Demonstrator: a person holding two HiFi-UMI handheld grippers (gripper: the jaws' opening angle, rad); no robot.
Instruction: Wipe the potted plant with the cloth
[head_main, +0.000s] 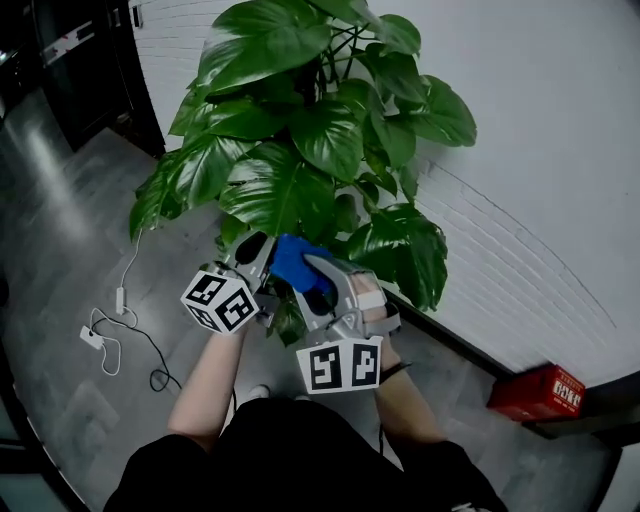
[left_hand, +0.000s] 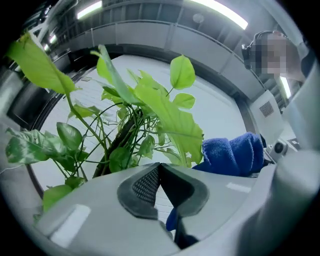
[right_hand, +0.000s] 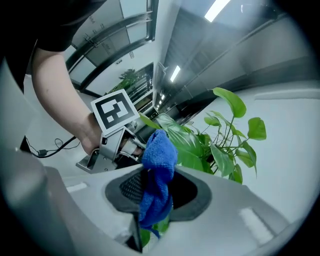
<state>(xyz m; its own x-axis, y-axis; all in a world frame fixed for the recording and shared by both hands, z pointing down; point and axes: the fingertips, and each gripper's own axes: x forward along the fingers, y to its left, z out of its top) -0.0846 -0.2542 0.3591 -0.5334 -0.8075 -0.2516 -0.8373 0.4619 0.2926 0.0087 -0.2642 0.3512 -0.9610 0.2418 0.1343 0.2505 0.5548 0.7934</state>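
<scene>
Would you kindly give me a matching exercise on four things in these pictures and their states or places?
Things:
1 cloth
2 left tongs
3 red box
4 cable

States or places:
A shut
B head view's lower right
C clamped in the right tongs
D on the floor, head view's left

Pairs: 1-C, 2-A, 3-B, 4-D

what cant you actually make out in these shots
- Pot of the plant: in the head view it is hidden under the leaves, and neither gripper view looks low enough to show it.
- Whether the cloth touches a leaf: the head view shows only overlap, and no view shows contact.
- Print on the red box: too small in the head view.
</scene>
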